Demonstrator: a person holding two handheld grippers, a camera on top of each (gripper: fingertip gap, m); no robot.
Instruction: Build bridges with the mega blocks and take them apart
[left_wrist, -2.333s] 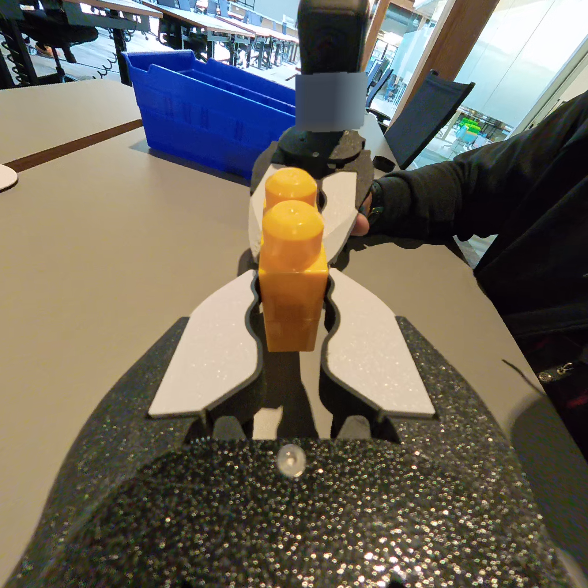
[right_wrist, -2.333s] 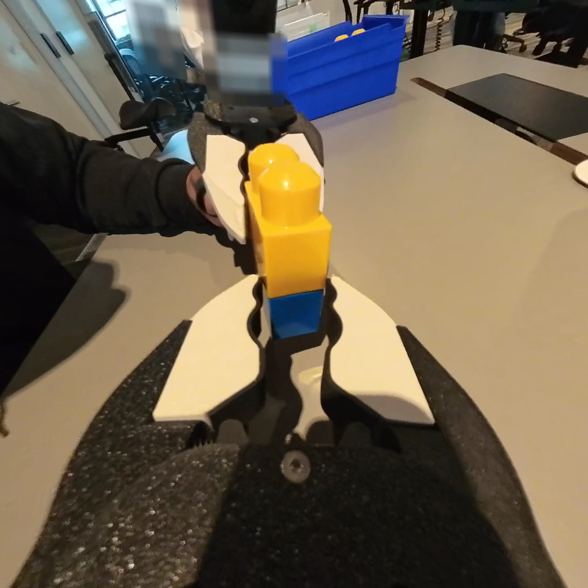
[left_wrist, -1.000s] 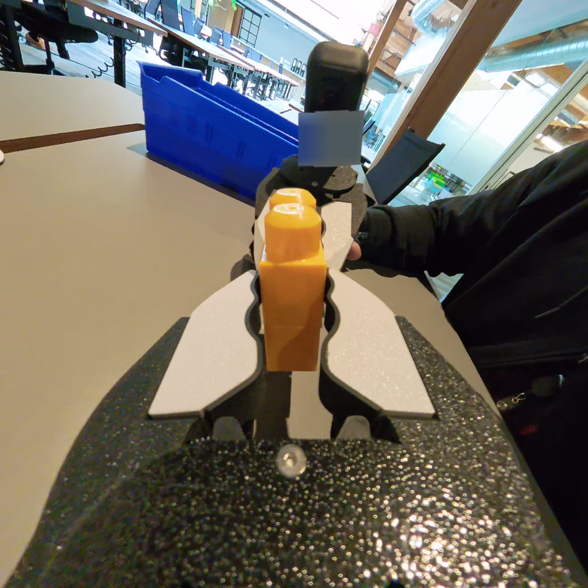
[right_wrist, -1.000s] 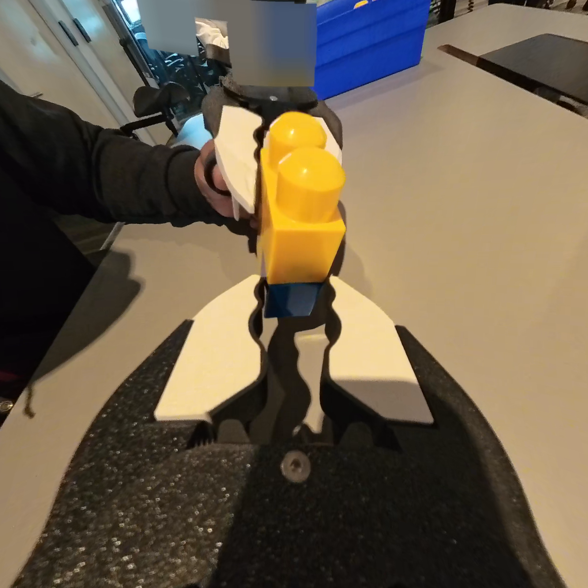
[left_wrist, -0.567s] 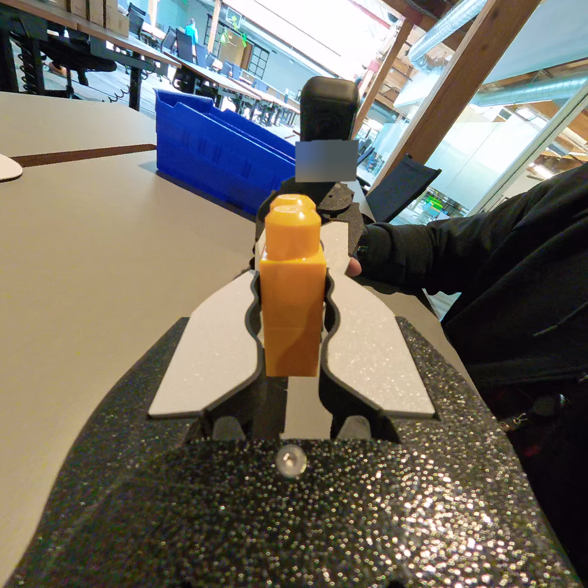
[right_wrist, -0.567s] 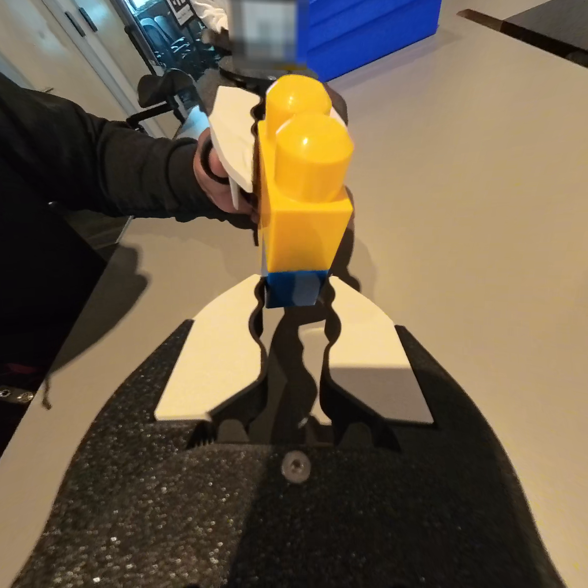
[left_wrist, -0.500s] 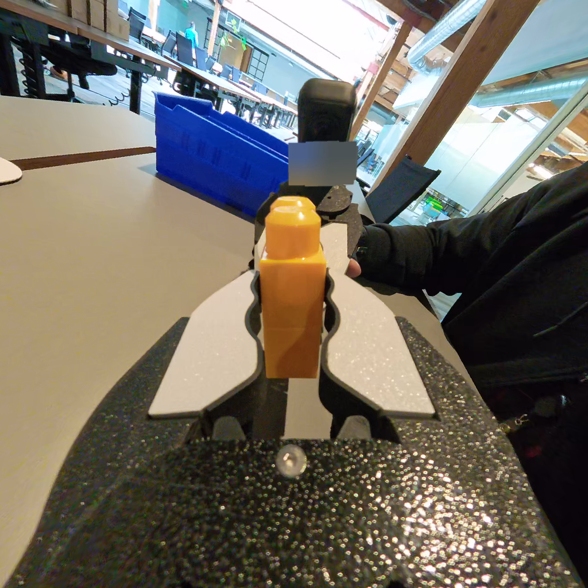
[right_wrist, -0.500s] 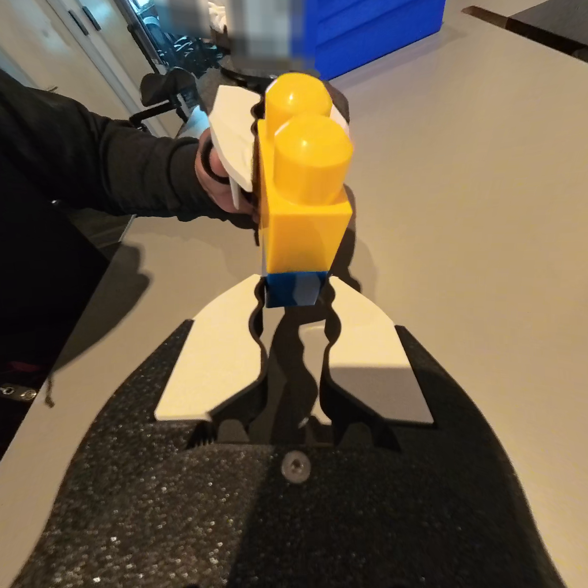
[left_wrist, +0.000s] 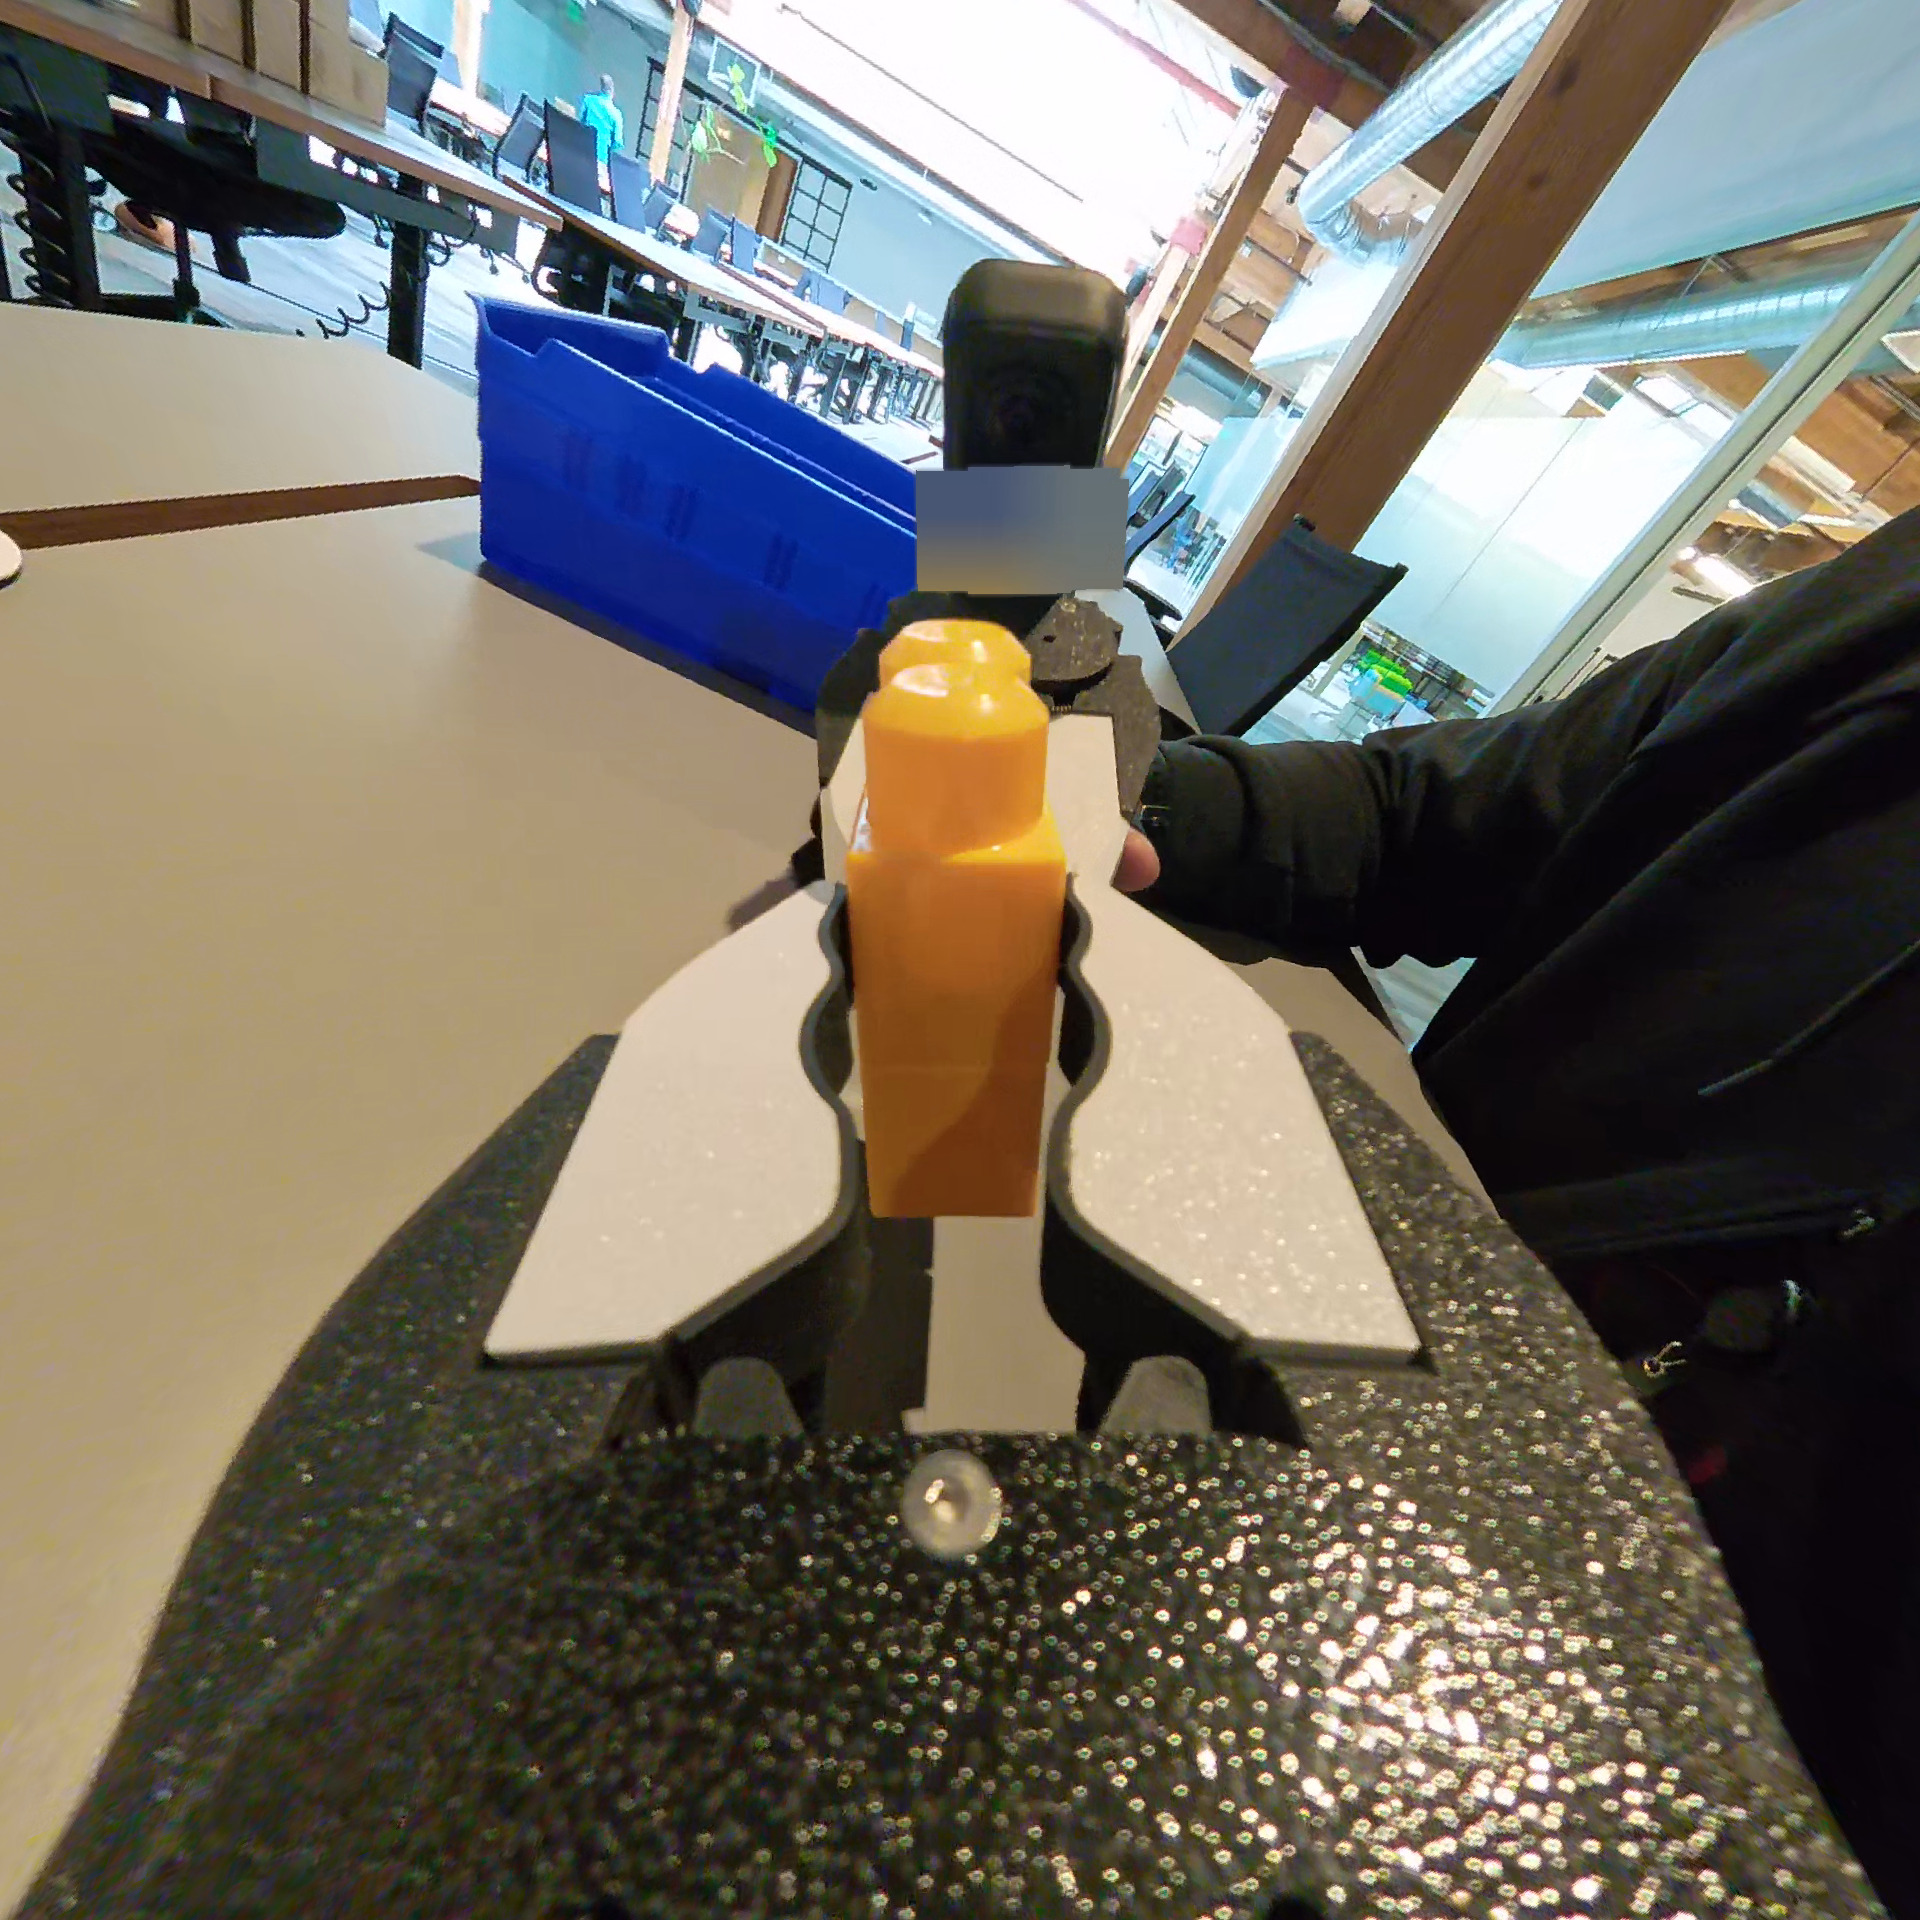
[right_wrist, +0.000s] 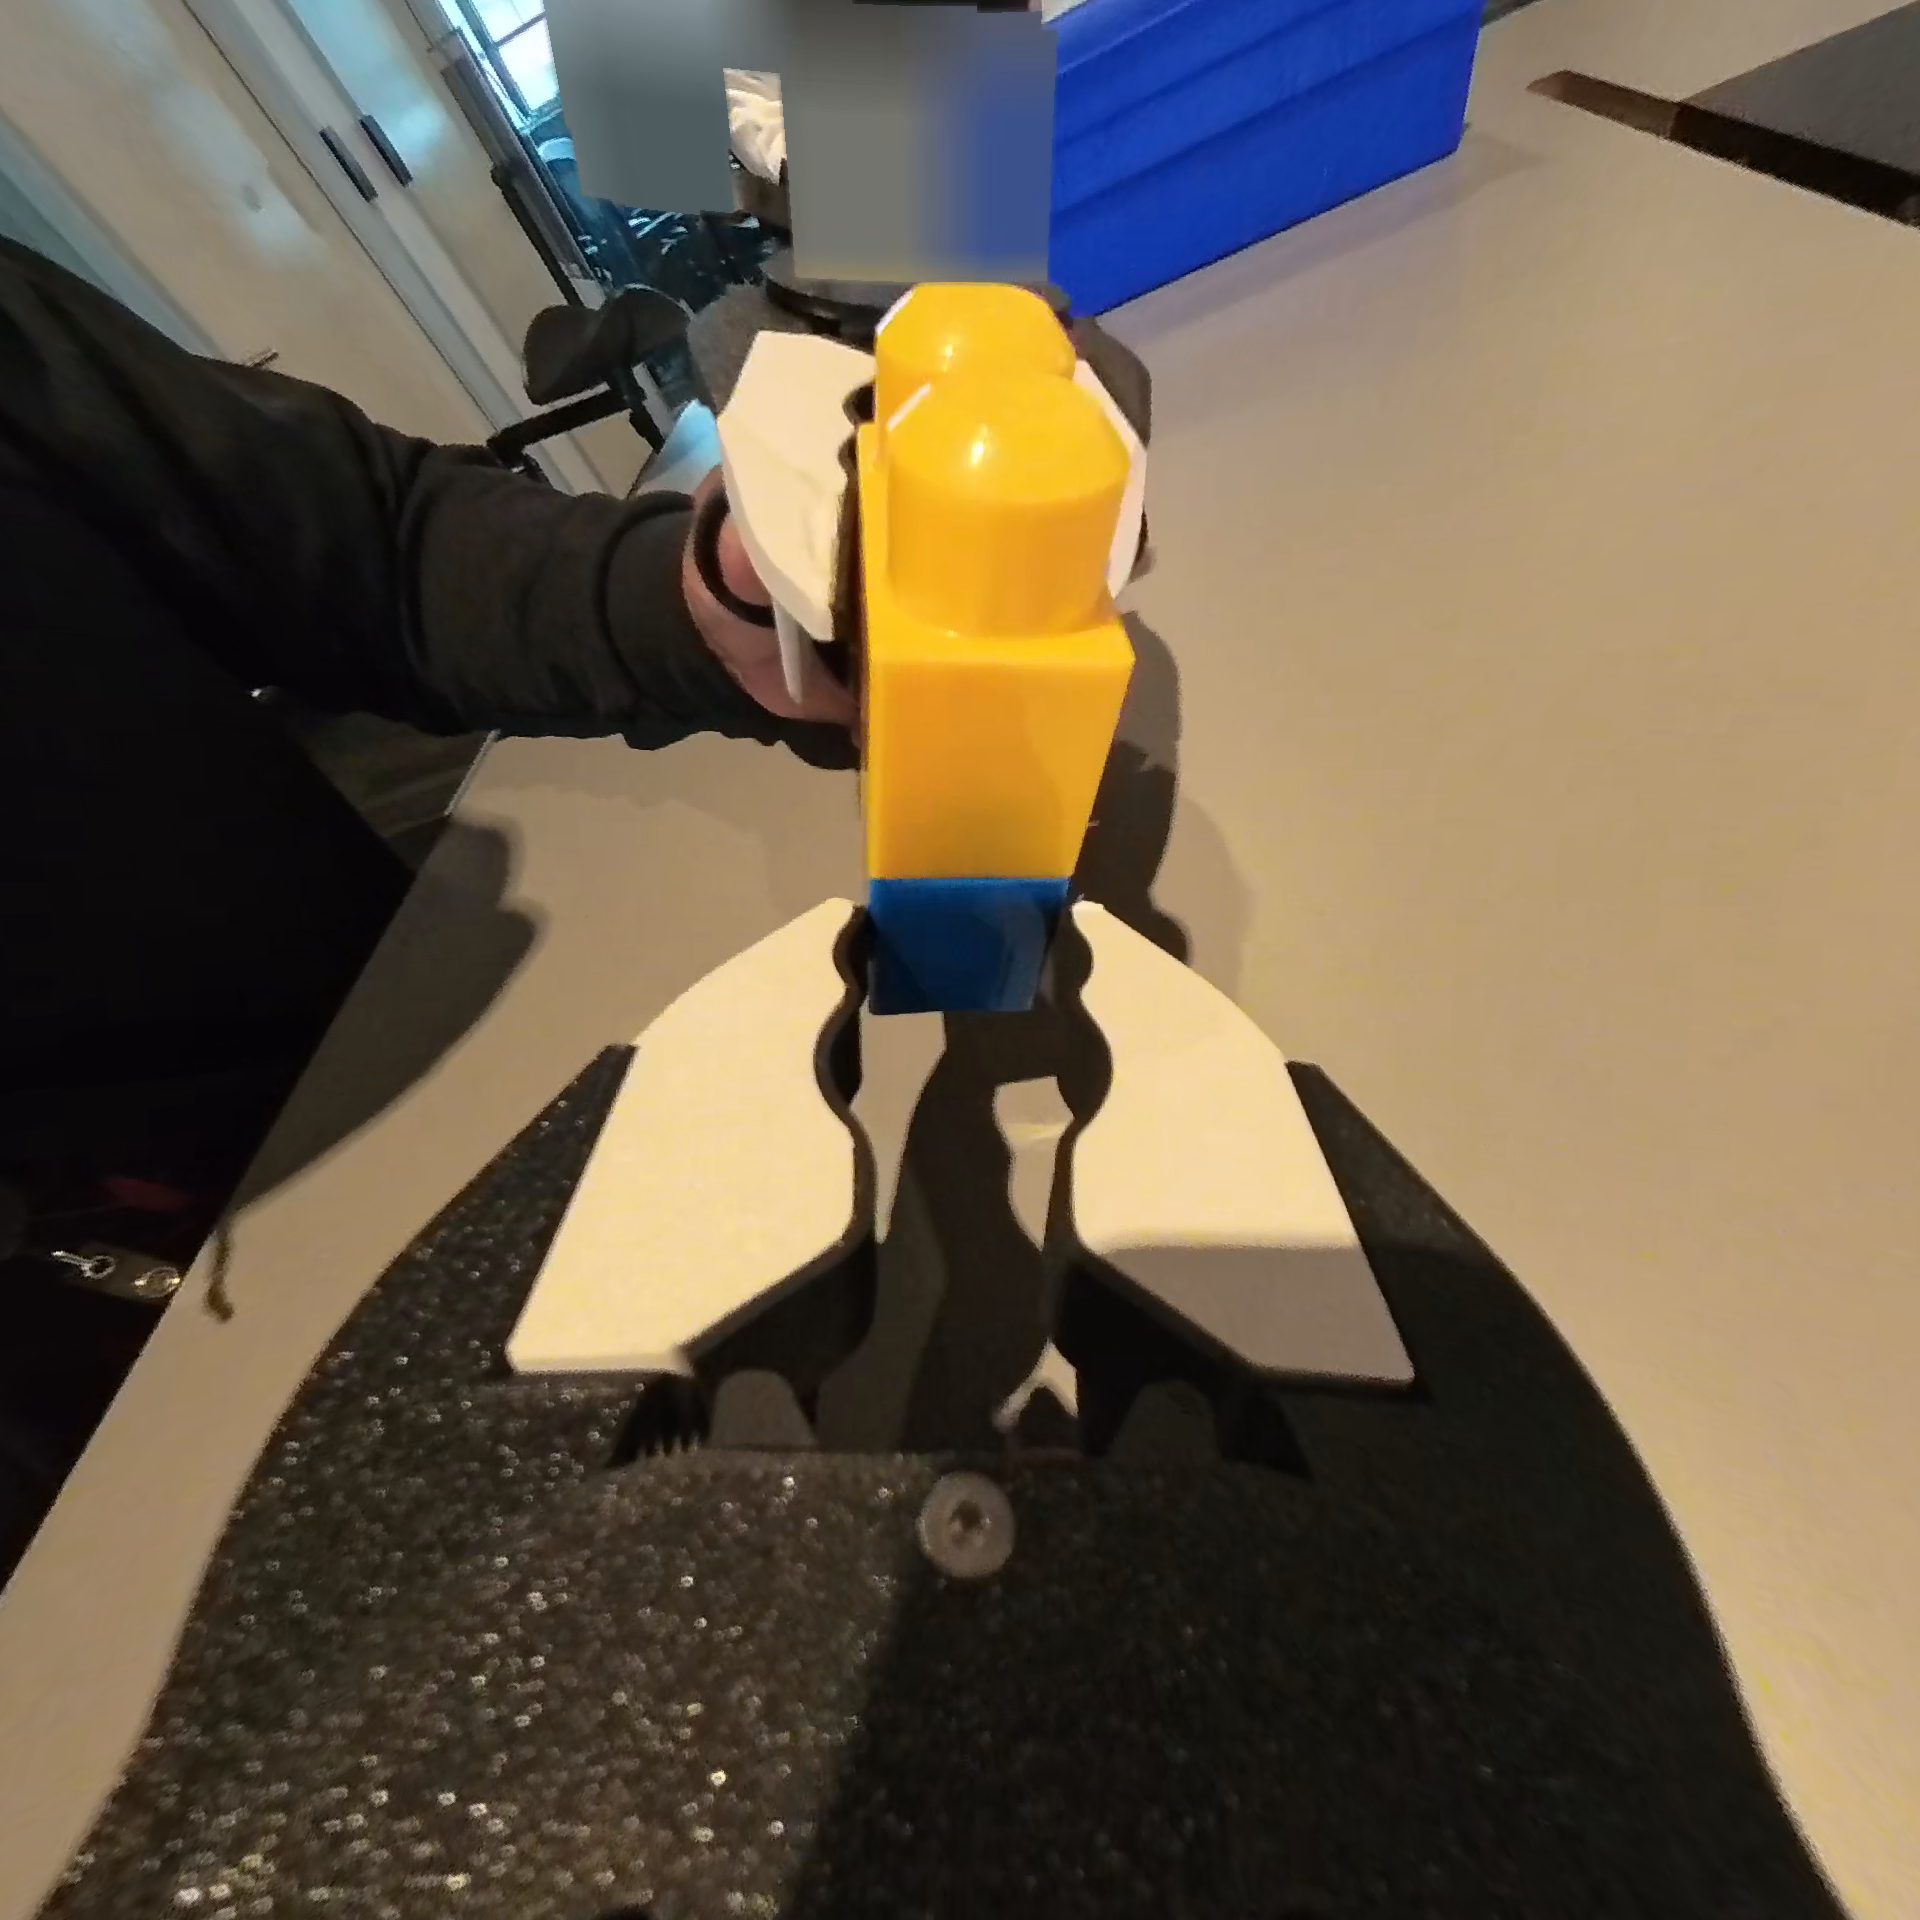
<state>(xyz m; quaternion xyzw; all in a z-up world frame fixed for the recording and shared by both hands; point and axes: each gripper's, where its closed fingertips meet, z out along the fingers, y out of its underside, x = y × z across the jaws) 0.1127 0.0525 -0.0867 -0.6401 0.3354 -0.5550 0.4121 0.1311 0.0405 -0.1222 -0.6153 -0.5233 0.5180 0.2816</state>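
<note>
Mega blocks are held up above the grey table, between two tongs that face each other. A long yellow block with two round bumps on top is seen end-on in both views. Its long side runs straight from one set of tongs to the other.

The left gripper is squeezed tight on one end of the yellow block. The right gripper is squeezed tight on a small blue block. The blue block is stuck under the yellow block, at the end nearest the right tongs. So the yellow block is held high by the left tongs and the blue block is held low by the right tongs.

A faint line is seen across the yellow block in the left wrist view. It cannot be told if a second block is joined there.

It is guessed that the two blocks are about to be pulled apart. For that, the yellow block would be lifted up and the blue block pulled down. If the pull is made crooked, one block may be twisted out of its grip.

A blue bin is set well apart, farther back on the table.
</note>
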